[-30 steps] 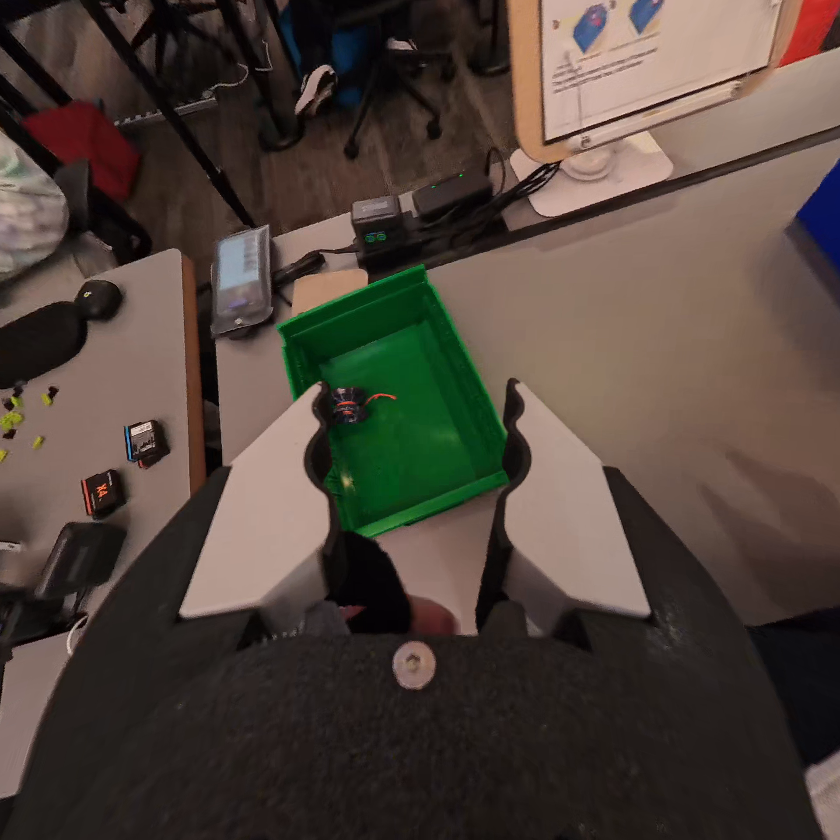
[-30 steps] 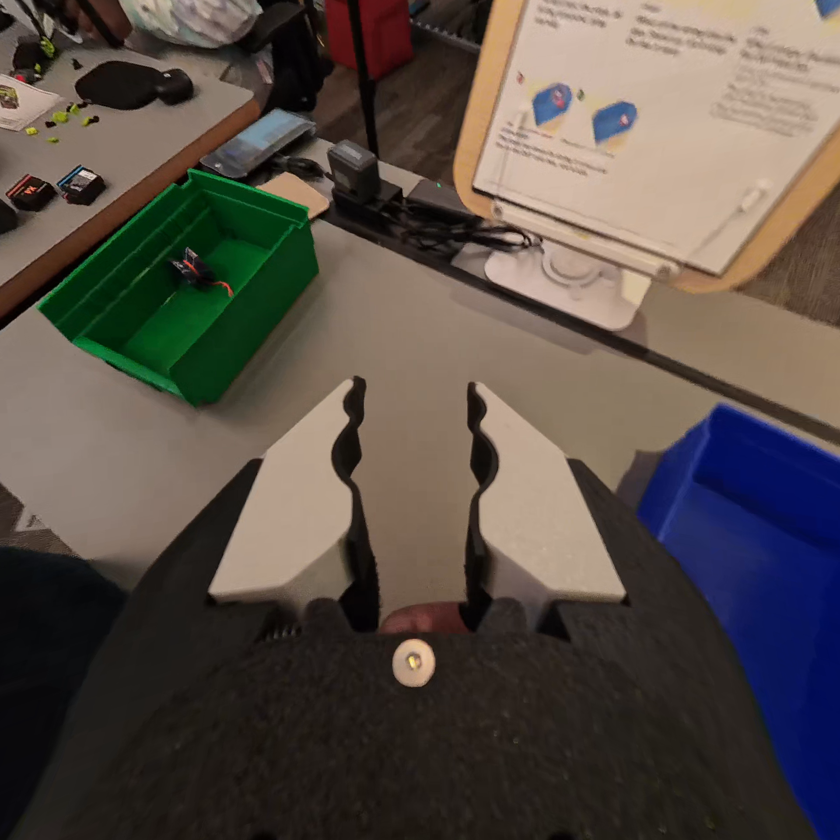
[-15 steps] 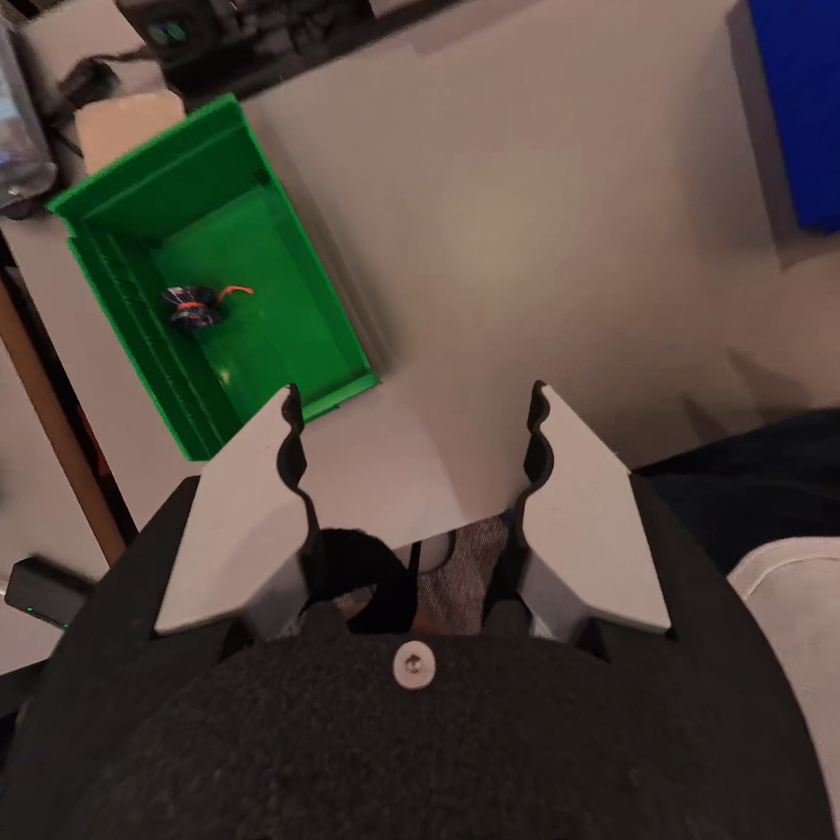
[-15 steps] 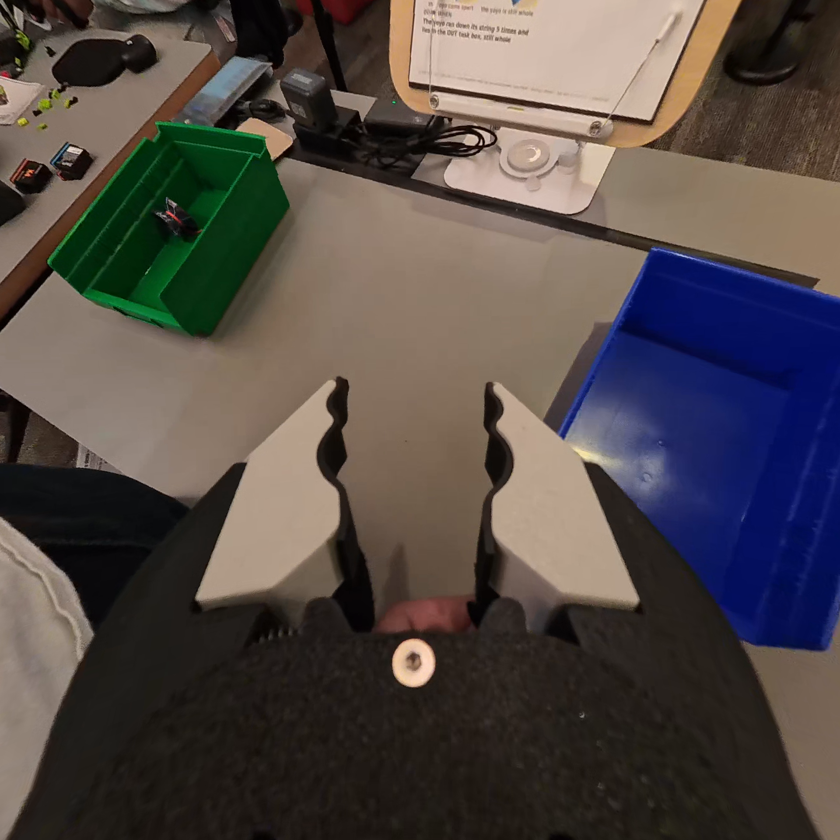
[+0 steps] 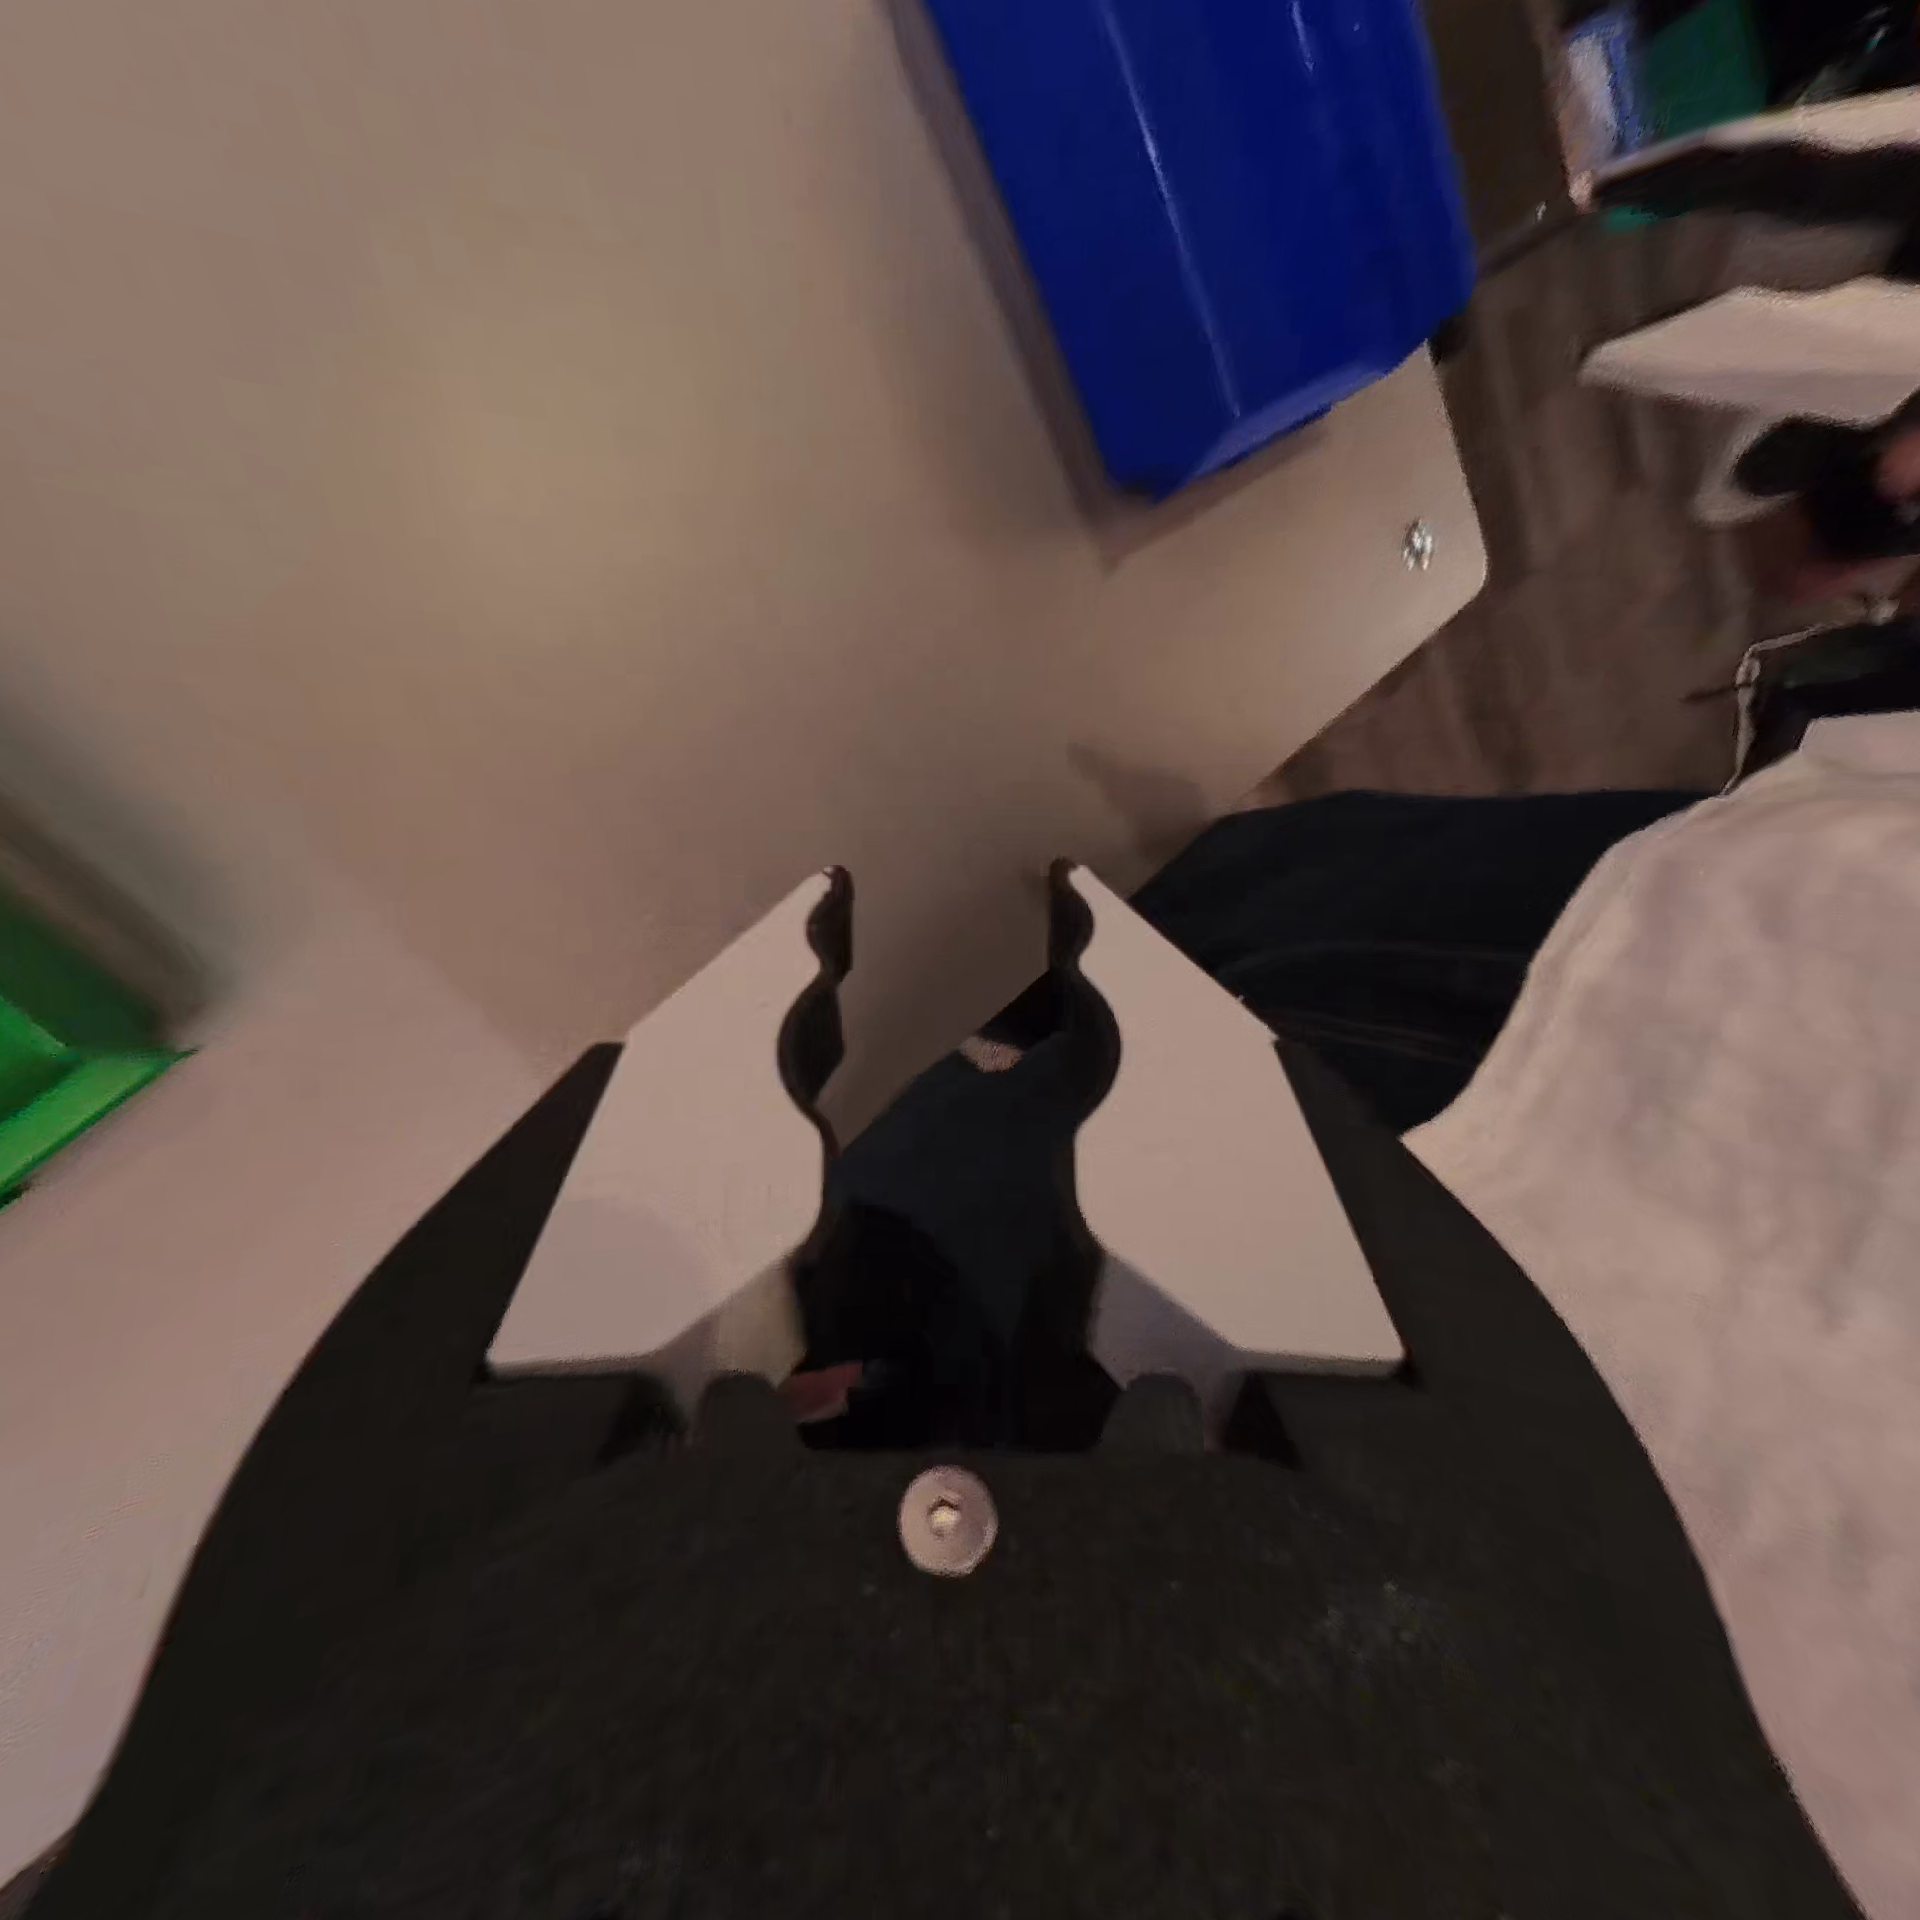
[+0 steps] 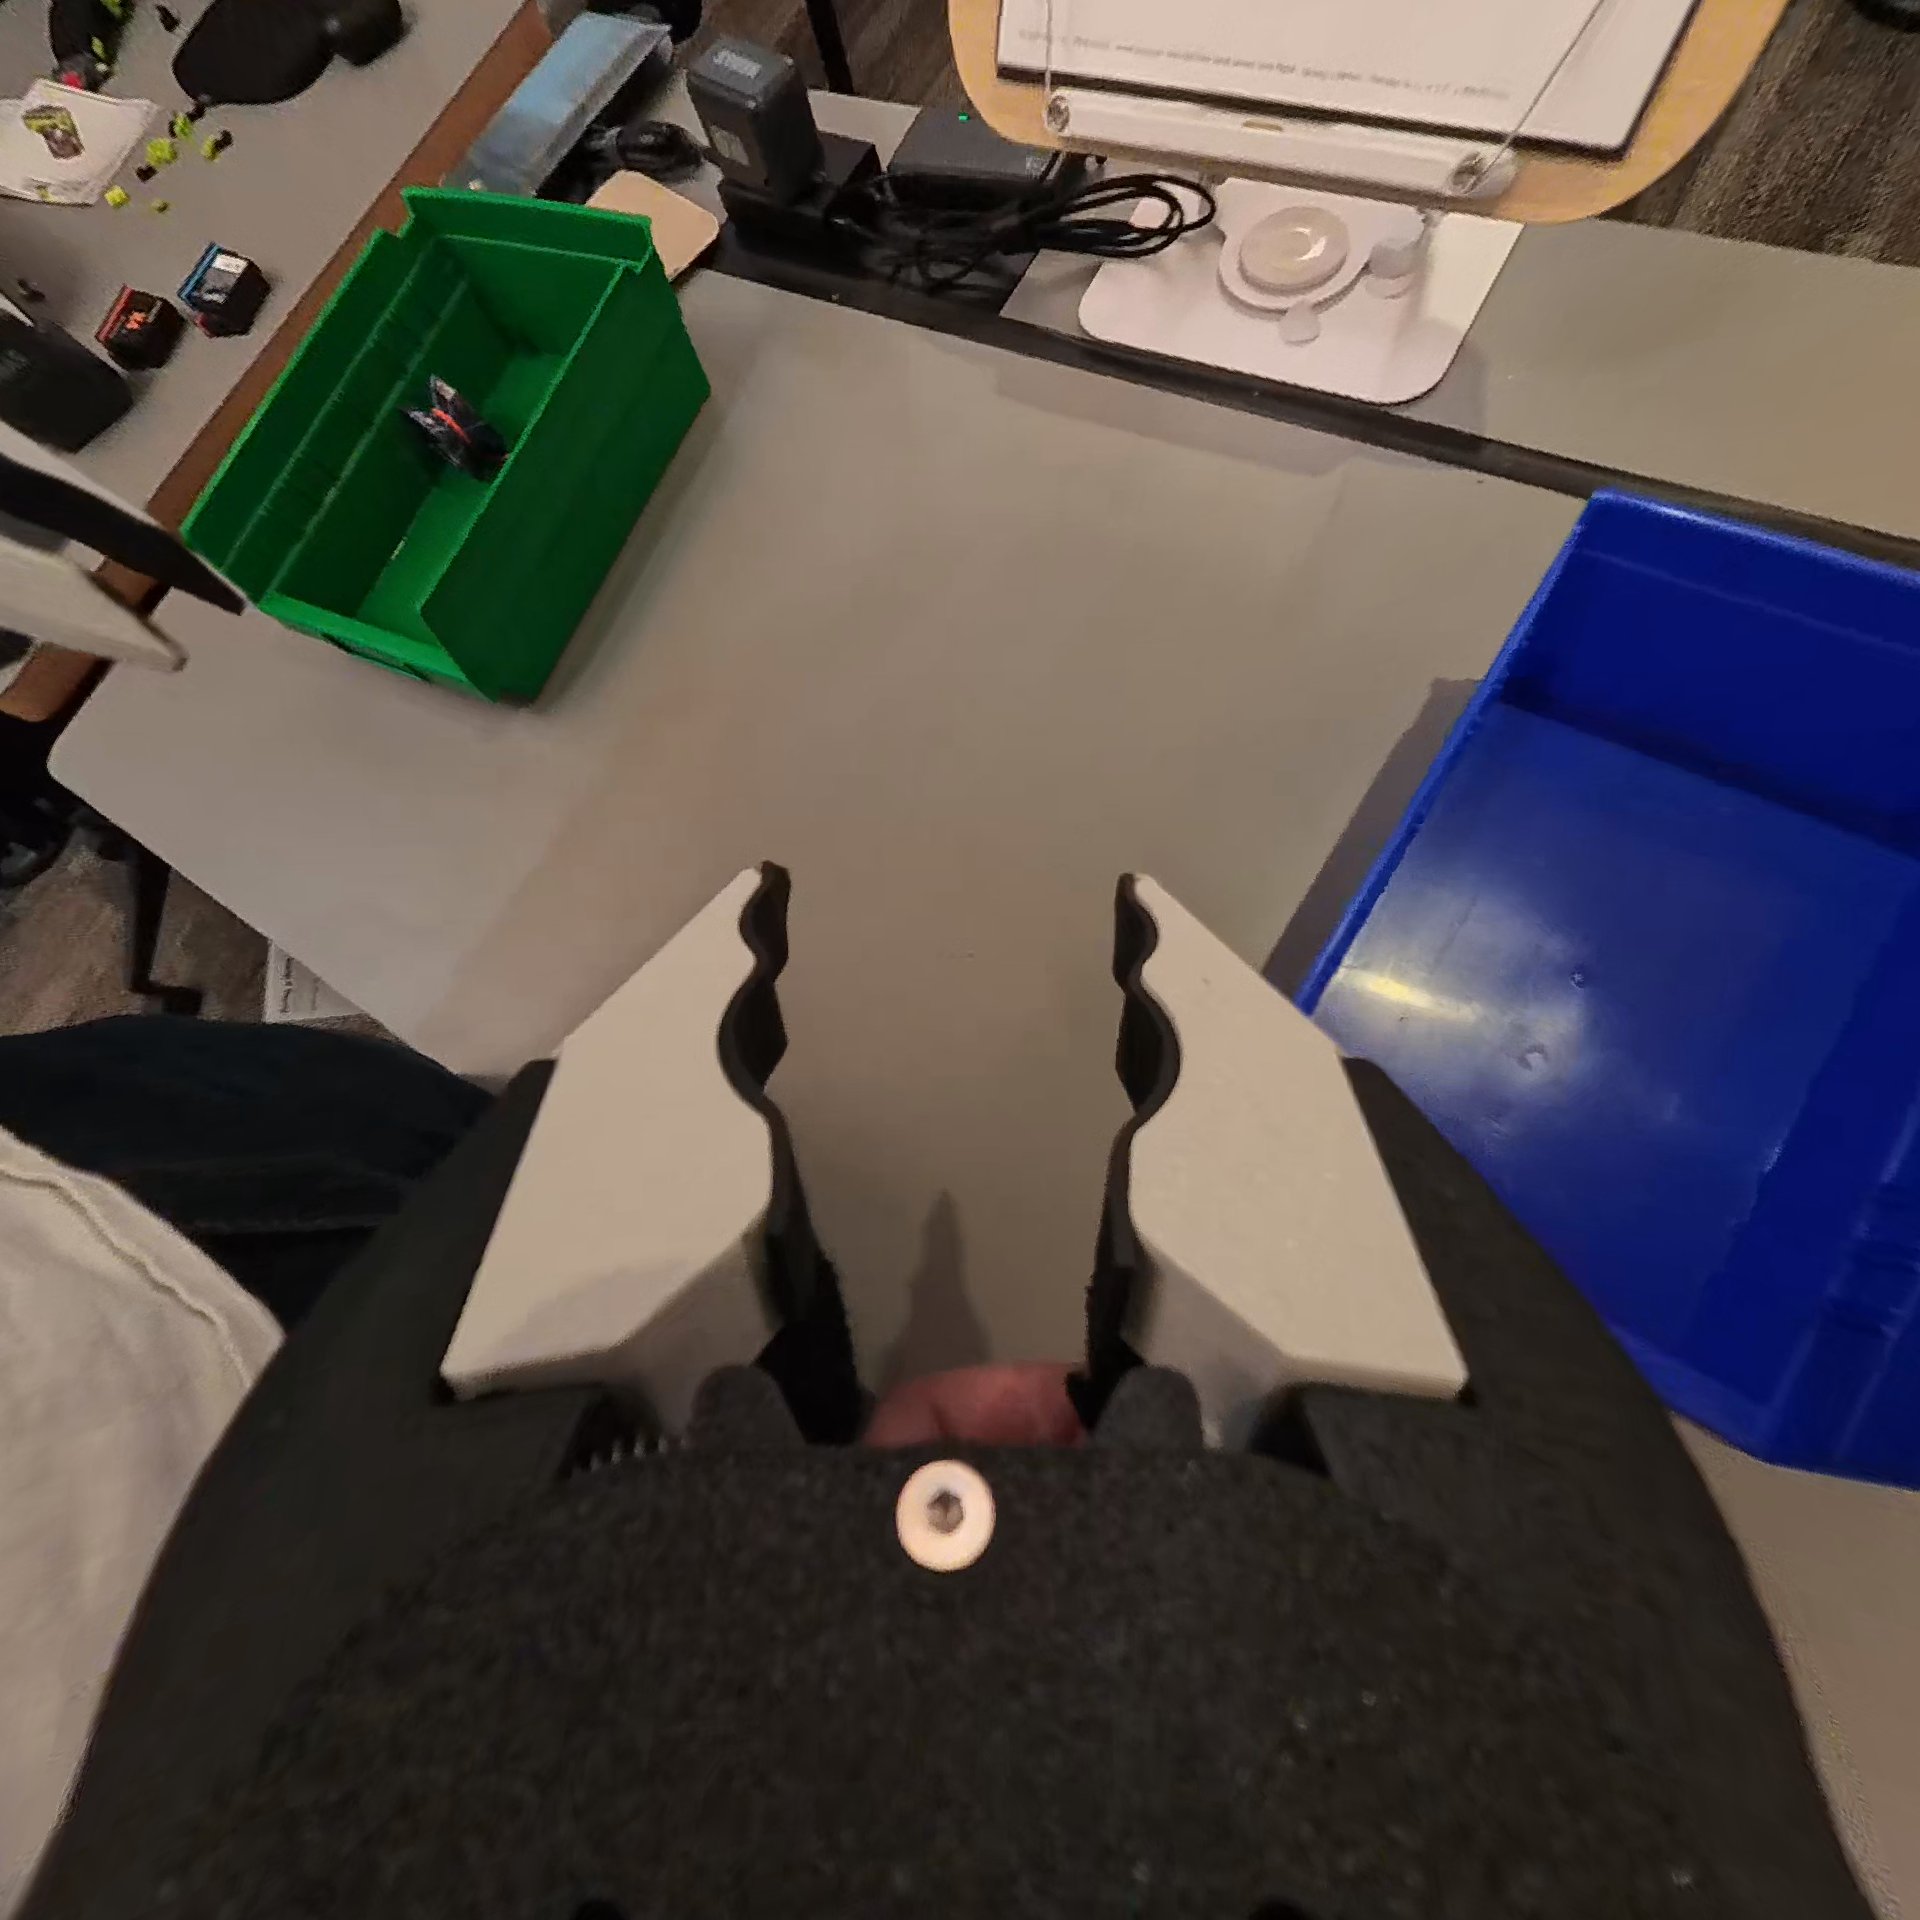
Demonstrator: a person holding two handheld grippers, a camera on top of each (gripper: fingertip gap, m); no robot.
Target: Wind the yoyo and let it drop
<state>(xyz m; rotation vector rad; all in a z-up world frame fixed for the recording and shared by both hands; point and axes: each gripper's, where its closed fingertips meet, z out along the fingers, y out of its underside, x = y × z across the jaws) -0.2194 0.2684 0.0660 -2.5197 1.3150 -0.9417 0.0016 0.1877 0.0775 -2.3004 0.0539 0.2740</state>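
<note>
A small dark yoyo [image 6: 457, 426] with an orange string lies inside the green bin [image 6: 592, 468] at the table's far left. My right gripper [image 6: 951, 883] is open and empty, high above the middle of the grey table [image 6: 935, 623]. My left gripper [image 5: 945, 878] is open and empty over the table's near edge, pointing toward my lap. The left gripper's finger also shows at the left edge of the right wrist view [image 6: 94, 582], near the green bin. The yoyo is hidden in the blurred left wrist view, where only a corner of the green bin [image 5: 62, 1081] shows.
A blue bin [image 6: 1683, 987] stands empty at the table's right; it also shows in the left wrist view [image 5: 1226, 229]. A board on a white stand [image 6: 1299, 281], chargers and cables [image 6: 935, 208] line the back edge. A side table [image 6: 125, 156] with small items is at far left.
My left gripper has swung right, away from the green bin, toward the table's near edge, and its fingers have closed partway. My right gripper has pulled back and opened wider.
</note>
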